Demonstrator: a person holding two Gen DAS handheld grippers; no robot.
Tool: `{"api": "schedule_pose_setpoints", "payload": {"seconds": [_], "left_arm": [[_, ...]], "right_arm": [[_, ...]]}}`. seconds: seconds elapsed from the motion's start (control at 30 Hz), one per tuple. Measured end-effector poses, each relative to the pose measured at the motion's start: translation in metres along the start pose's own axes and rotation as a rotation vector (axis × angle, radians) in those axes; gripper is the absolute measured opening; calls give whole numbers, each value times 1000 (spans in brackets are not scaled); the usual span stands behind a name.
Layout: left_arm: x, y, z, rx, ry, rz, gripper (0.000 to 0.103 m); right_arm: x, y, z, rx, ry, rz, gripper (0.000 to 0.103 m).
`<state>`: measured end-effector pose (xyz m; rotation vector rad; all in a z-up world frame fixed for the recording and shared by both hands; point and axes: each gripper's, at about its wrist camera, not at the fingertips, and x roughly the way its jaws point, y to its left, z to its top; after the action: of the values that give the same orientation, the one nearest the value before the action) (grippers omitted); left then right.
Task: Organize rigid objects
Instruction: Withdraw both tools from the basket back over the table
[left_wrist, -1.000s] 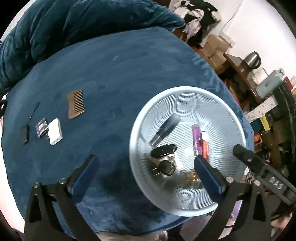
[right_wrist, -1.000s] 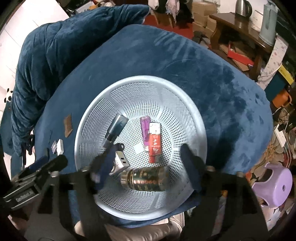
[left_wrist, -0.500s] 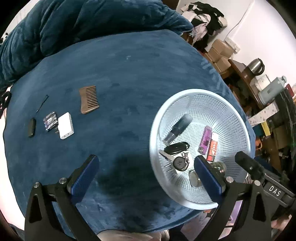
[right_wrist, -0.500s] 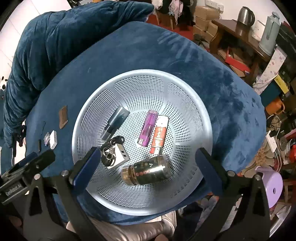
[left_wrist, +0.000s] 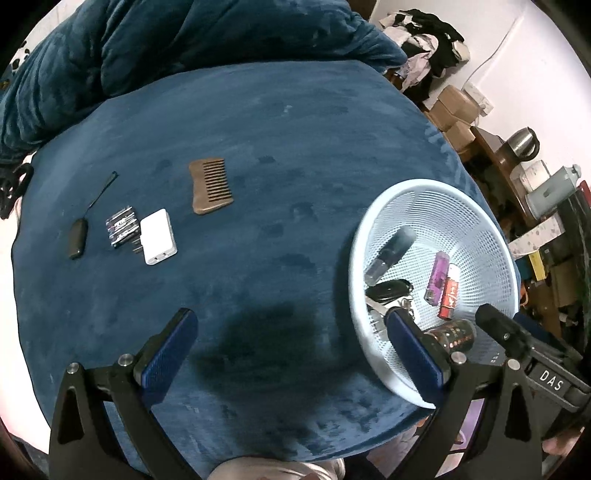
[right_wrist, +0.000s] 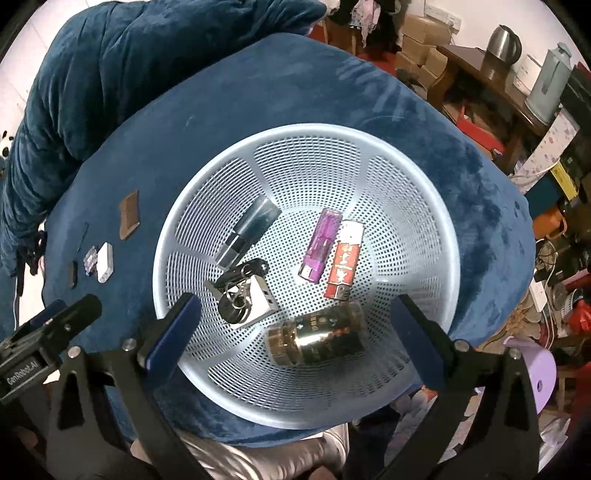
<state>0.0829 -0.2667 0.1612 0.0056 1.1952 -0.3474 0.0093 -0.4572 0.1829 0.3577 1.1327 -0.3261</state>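
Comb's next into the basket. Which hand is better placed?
Left. Its open tool is over bare cloth on the comb side, with the comb ahead of it. The right tool, open and empty, hangs over the basket, farther off.

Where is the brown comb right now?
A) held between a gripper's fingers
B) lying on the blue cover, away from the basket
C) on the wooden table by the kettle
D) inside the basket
B: the brown comb lies flat on the blue cover, well apart from the basket, and no gripper is touching it.
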Motion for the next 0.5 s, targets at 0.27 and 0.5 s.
{"api": "schedule_pose_setpoints", "payload": {"seconds": [0.27, 0.5], "left_arm": [[1, 18, -4, -23, -1, 7, 103], [2, 36, -8, -46, 0, 4, 103]], "right_arm": [[3, 15, -6, -31, 3, -20, 103], [4, 31, -7, -56, 2, -29, 103]]}}
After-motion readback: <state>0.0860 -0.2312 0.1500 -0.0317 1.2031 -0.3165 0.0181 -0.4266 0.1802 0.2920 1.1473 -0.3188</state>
